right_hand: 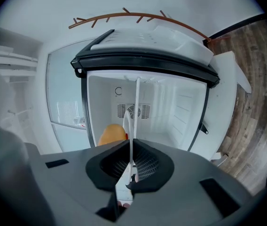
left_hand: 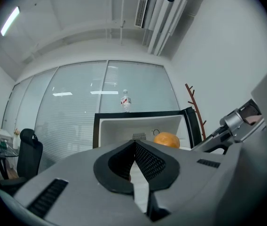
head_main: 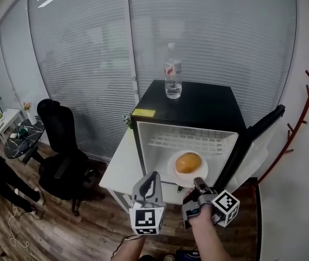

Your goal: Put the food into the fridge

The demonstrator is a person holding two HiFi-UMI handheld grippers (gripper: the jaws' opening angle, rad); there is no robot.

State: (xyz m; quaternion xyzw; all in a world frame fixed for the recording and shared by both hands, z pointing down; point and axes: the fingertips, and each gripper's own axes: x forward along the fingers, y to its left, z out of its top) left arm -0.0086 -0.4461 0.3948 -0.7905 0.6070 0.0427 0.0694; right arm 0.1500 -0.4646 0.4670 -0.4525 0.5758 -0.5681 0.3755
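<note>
**Task status:** in progress and, by my judgement, at a late stage. The fridge (head_main: 209, 99) stands on a white bench (head_main: 119, 167) at frame centre, with its door (head_main: 260, 126) swung open toward the right. My right tongs (head_main: 191, 189) are clamped on the near rim of a white plate (head_main: 172, 167). The plate carries the food (head_main: 188, 162), a round orange-brown item that looks like a bun. It sits in the lower mouth of the fridge, and the right gripper view shows it edge-on, reaching into the cavity. I cannot tell whether it rests on a shelf. My left tongs (head_main: 153, 177) are closed on nothing, low centre, just left of the plate.

**Outstanding:** seat the plate, release it, shut the door.

**Markings:** a water bottle (head_main: 172, 78) on the fridge top bears a red-and-white label, but the print is illegible. A yellow sticker (head_main: 143, 113) at the top's front left corner is likewise unreadable.
</note>
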